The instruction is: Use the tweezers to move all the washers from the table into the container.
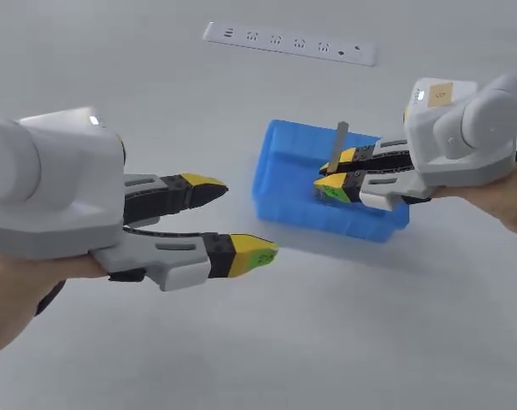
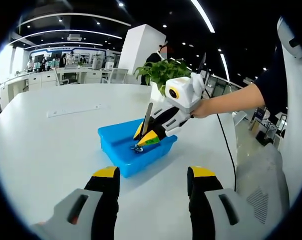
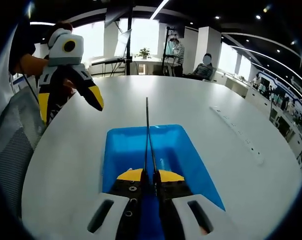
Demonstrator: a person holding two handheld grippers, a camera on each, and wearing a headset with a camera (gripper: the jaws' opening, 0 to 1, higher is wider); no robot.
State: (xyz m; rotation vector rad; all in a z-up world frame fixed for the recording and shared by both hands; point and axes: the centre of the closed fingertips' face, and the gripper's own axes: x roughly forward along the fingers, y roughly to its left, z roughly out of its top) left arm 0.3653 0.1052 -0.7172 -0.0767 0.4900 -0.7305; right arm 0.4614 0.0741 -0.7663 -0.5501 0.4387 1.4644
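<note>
A blue container [image 1: 279, 166] stands on the white table. My right gripper [image 1: 325, 181] hovers over it, shut on grey tweezers [image 1: 337, 145] that stick up from between its fingers. In the right gripper view the tweezers [image 3: 146, 130] run forward over the blue container [image 3: 126, 150] from my right gripper [image 3: 150, 175]. The left gripper view has the right gripper [image 2: 141, 140] above the container [image 2: 118, 150]; a small dark thing at the tweezers' [image 2: 147, 117] lower end is too small to tell. My left gripper [image 1: 241, 219] is open and holds nothing, left of the container. I see no washers on the table.
A white power strip [image 1: 290, 43] lies at the far side of the table [image 1: 326, 342]. People, desks and a potted plant [image 2: 163, 72] are in the room beyond. A cable [image 2: 225, 145] trails from the right gripper across the table.
</note>
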